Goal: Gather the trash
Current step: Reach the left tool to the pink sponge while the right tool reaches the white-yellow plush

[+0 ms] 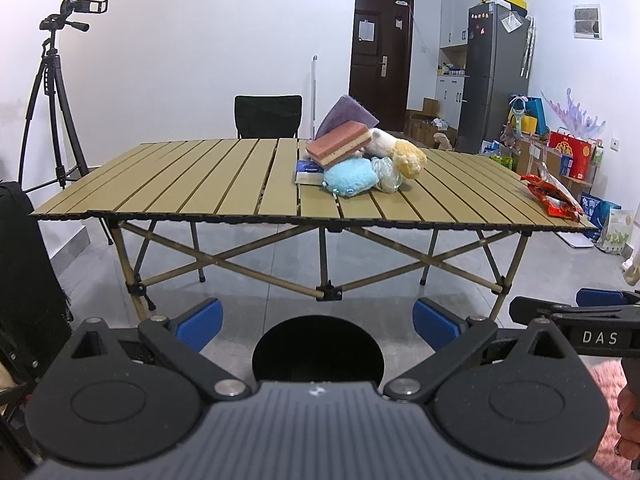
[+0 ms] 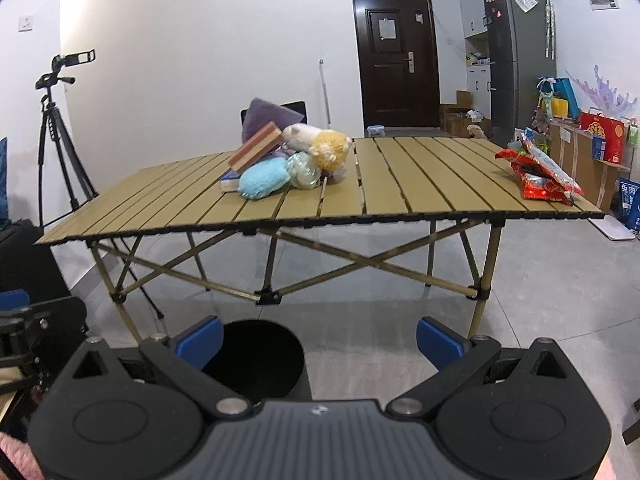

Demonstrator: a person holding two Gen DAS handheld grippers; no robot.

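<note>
While both the left gripper (image 1: pixel 318 322) and right gripper (image 2: pixel 320 338) are held wide open and empty at lower frame, red snack wrappers (image 1: pixel 554 196) are listed at right on the slatted table (image 1: pixel 200 184), a black bin (image 1: pixel 318 352) below centre.

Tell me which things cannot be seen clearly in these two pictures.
- Black bin: its inside is dark in both views, contents unknown.
- Blue box: in the left wrist view mostly covered by the sponge and blue plush.
- Red snack wrappers: print too small to read.
</note>
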